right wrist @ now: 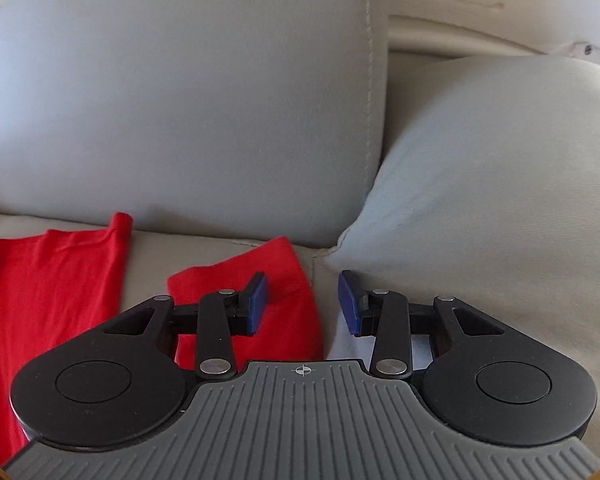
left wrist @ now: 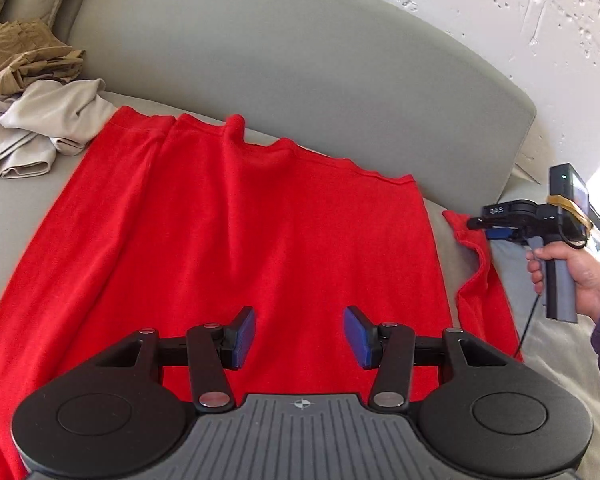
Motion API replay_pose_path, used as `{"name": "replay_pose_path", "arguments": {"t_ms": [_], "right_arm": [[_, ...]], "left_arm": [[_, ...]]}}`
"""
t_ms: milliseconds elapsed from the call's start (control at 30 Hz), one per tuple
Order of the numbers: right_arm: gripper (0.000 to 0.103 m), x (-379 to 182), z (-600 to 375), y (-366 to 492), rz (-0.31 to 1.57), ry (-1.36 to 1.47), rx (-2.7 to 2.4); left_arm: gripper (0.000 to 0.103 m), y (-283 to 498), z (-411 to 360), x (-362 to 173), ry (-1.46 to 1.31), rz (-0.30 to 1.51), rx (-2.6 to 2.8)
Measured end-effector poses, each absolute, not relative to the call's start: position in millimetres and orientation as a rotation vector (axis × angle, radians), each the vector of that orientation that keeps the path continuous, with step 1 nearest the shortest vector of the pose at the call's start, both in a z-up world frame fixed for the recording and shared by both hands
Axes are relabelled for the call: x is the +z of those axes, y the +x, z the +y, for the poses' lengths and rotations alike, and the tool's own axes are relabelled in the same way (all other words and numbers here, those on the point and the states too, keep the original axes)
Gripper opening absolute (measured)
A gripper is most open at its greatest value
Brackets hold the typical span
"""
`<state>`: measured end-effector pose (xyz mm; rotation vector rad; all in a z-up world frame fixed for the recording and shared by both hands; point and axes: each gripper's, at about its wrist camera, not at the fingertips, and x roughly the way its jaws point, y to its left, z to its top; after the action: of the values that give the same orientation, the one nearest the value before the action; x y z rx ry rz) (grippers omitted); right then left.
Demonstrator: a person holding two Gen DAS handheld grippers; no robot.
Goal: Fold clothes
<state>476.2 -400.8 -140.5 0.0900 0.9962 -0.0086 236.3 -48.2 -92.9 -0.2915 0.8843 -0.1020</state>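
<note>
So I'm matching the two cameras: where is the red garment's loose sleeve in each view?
Left wrist view: the sleeve lies at right, beside the red garment, under the right tongs.
Right wrist view: sleeve at centre, under the open tongs' left pad.
Shared landmark: the grey sofa backrest.

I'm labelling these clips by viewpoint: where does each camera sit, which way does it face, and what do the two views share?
Left wrist: sits on the left hand-held gripper, looking forward and down over the red garment spread on the grey sofa; the person's right hand holds the right hand-held gripper at the far right.
Right wrist: sits on the right hand-held gripper, facing the sofa back and a cushion, over the red sleeve; no body shows.
Shared: the red garment and the sofa.
</note>
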Motion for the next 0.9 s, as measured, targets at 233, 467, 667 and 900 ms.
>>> {"name": "replay_pose_path", "arguments": {"t_ms": [233, 467, 667, 900], "right_arm": [[0.008, -143, -390, 469, 0.960, 0.048, 0.038], [0.008, -52, -407, 390, 0.604, 0.149, -0.116], [0.008, 46, -431, 301, 0.324, 0.161, -0.275], [0.008, 51, -474, 293, 0.352, 0.072, -0.384]], "left_arm": [[0.047, 233, -58, -87, -0.262, 0.877, -0.124], [0.047, 207, -61, -36, -0.247, 0.773, -0.163], [0.048, 180, -68, 5, -0.310, 0.729, -0.257], [0.048, 173, -102, -3, -0.359, 0.795, -0.375]]}}
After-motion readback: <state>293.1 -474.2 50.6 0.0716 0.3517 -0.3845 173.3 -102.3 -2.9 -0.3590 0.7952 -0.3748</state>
